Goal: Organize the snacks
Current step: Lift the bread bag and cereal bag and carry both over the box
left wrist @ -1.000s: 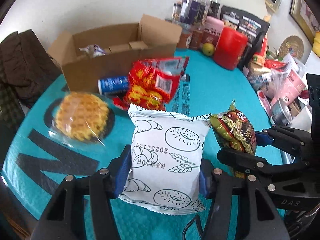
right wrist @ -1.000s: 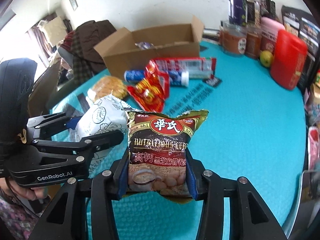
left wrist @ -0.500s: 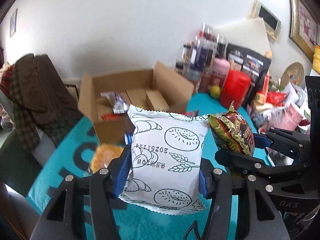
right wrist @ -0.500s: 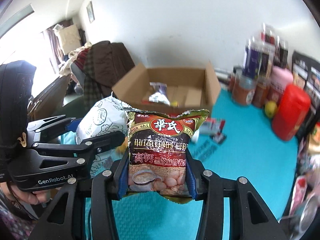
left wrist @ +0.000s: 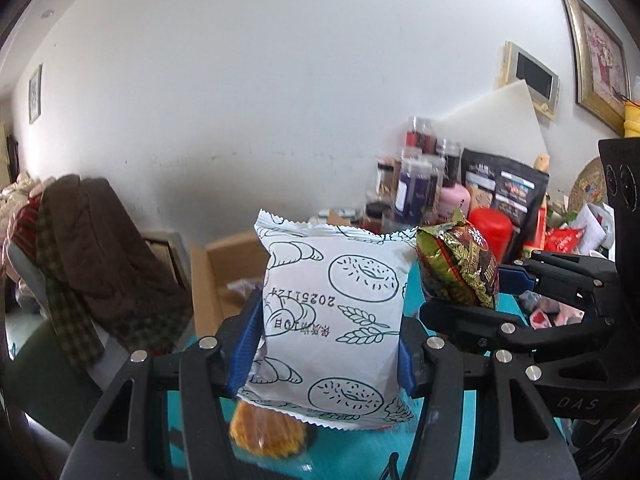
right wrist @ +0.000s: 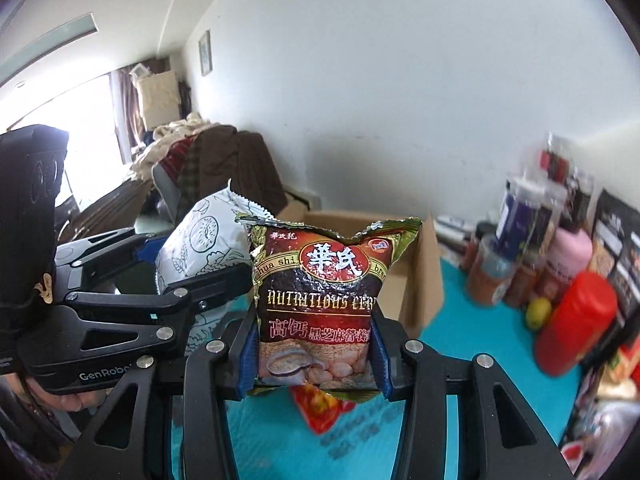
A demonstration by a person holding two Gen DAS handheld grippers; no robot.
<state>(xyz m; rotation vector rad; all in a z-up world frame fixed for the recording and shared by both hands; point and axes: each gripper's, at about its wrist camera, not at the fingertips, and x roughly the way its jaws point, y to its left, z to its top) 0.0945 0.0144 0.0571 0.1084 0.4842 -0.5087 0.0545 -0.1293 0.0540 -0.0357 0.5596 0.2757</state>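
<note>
Left gripper (left wrist: pixel 326 344): clamped on white pastry packet (left wrist: pixel 332 320), held above teal table (right wrist: pixel 460 344). Right gripper (right wrist: pixel 314 356): clamped on cereal bag (right wrist: pixel 320 304), beside it; cardboard box (right wrist: pixel 416 280) beyond.

A plain white wall (left wrist: pixel 280 92) is filling most of both views, with a small framed picture (right wrist: pixel 205 53) hanging on it. Daylight is pouring through a bright window (right wrist: pixel 60 116) beside a dark curtain (right wrist: pixel 124 108). A chair (left wrist: pixel 92 264) is standing heaped with brown and checked clothes. A gold-framed picture (left wrist: pixel 596 52) is hanging at the right. A turquoise cloth is covering the bench (right wrist: pixel 460 344).
</note>
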